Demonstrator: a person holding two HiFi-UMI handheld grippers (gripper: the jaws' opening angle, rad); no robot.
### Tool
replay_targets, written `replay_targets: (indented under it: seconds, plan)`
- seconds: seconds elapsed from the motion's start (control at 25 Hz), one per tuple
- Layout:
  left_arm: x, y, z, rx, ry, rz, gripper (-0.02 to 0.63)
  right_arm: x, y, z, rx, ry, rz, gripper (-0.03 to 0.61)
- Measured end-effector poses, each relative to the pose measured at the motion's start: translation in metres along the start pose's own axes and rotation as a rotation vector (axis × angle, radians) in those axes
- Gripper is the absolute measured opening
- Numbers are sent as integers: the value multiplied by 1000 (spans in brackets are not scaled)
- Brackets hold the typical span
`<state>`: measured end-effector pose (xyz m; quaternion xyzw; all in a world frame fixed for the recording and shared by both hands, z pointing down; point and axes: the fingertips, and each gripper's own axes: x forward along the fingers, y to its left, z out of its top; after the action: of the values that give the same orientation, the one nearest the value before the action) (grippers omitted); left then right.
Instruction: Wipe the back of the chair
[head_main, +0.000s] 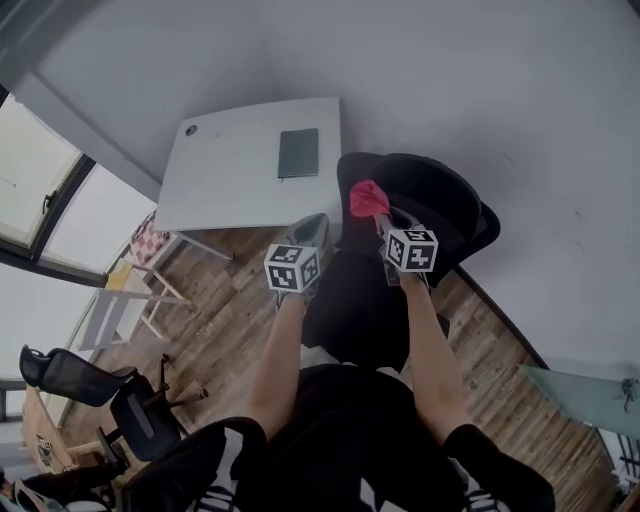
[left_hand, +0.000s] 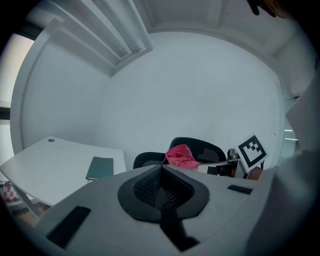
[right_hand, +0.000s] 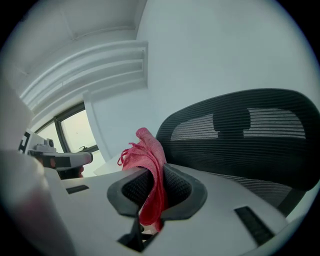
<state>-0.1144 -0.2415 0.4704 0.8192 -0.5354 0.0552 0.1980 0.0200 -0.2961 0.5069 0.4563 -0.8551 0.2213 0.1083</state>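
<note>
The right gripper (right_hand: 152, 175) has its jaws clamped on a red cloth (right_hand: 149, 152), which sticks up past the tips. The chair's mesh back (right_hand: 240, 135) is just ahead, to their right. The left gripper (left_hand: 161, 172) has its jaws together on nothing. Both forearms (head_main: 430, 350) reach forward side by side.

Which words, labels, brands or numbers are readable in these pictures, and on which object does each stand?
No readable text in any view.
Marker cubes: black-and-white square patterns only, no letters.
Dark notebook on the white table: plain cover, no print visible.
Red cloth: no label visible.
</note>
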Motion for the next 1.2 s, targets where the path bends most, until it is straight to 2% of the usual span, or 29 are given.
replay_targets:
  seconds: [0.44, 0.84, 1.2]
  plan:
    - [29, 42, 26, 4, 9, -103, 26, 39, -29, 17, 119, -21, -191, 65]
    - [49, 31, 32, 19, 21, -180, 26, 17, -62, 28, 162, -72, -322, 72]
    - [64, -18, 29, 54, 34, -242, 25, -36, -114, 33, 231, -134, -425, 74]
